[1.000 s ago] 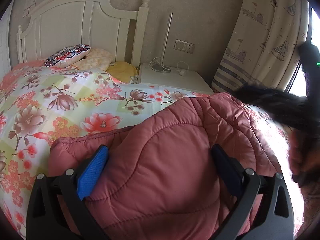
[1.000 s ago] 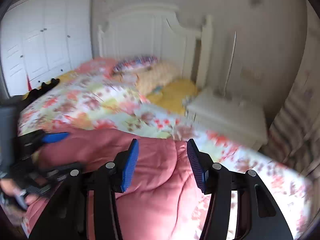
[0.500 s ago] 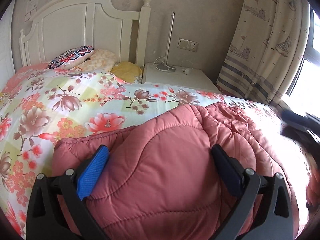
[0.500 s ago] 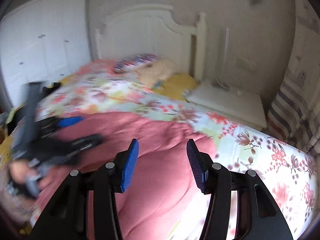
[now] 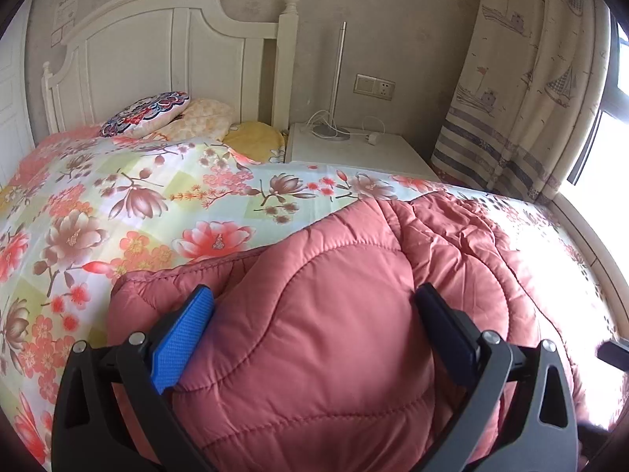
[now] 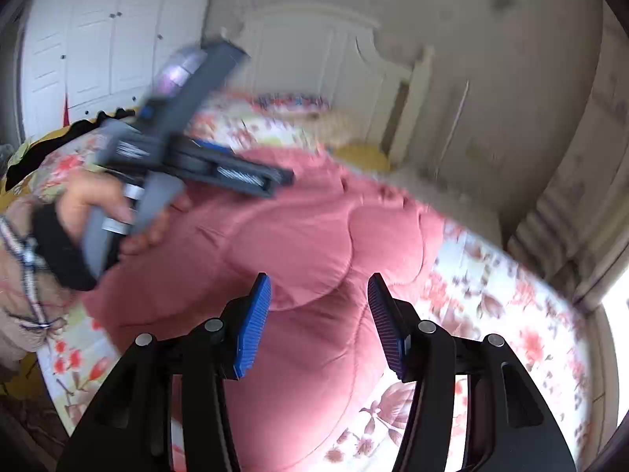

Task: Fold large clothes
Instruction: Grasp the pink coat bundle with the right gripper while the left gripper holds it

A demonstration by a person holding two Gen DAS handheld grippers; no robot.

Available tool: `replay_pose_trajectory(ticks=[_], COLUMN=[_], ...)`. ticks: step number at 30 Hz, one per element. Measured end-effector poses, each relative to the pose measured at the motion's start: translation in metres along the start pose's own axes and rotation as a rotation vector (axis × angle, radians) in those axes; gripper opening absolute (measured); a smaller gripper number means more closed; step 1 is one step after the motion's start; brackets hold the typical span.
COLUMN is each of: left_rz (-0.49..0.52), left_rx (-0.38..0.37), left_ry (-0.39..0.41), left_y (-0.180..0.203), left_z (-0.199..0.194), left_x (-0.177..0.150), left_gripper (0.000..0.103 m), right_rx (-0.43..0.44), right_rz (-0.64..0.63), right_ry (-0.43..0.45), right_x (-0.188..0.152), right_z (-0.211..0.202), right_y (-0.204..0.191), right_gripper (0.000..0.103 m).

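A large pink quilted garment [image 5: 346, 314] lies bunched on the bed's floral cover [image 5: 129, 204]. My left gripper [image 5: 314, 306] is open wide, its blue pads on either side of a puffed fold of the garment, not squeezing it. In the right wrist view the garment [image 6: 298, 244] lies below my open, empty right gripper [image 6: 319, 293], which hovers over its near edge. The left gripper [image 6: 275, 181] shows there too, held by a hand at the garment's far left side.
A white headboard [image 5: 157, 51] and pillows [image 5: 149, 114] are at the bed's far end. A white nightstand [image 5: 354, 149] with a lamp stands beside it, a curtain [image 5: 523, 90] and window to the right. White wardrobe doors [image 6: 98, 39] stand far left.
The right gripper has swung down and back from the left gripper's right side to the garment's near edge. The left gripper has stayed open around the fold, drawing back slightly.
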State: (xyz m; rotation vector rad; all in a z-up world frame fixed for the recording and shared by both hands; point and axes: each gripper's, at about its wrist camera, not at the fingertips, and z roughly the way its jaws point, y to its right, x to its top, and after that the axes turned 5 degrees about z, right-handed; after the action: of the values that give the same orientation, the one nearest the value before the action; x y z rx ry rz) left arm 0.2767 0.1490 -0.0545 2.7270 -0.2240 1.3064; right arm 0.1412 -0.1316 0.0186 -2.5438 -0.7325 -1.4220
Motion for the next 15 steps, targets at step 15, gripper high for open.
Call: replay_pose_trajectory(ticks=[15], left_rz=[0.042], left_rx=[0.065], left_ry=[0.003], left_y=[0.011], left_z=[-0.002], left_x=[-0.001], left_gripper=[0.101], right_rx=[0.030], right_rz=[0.026], right_ry=[-0.039], right_x=[-0.045], right_z=[0.023], right_y=[-0.016], right_gripper=[0.058])
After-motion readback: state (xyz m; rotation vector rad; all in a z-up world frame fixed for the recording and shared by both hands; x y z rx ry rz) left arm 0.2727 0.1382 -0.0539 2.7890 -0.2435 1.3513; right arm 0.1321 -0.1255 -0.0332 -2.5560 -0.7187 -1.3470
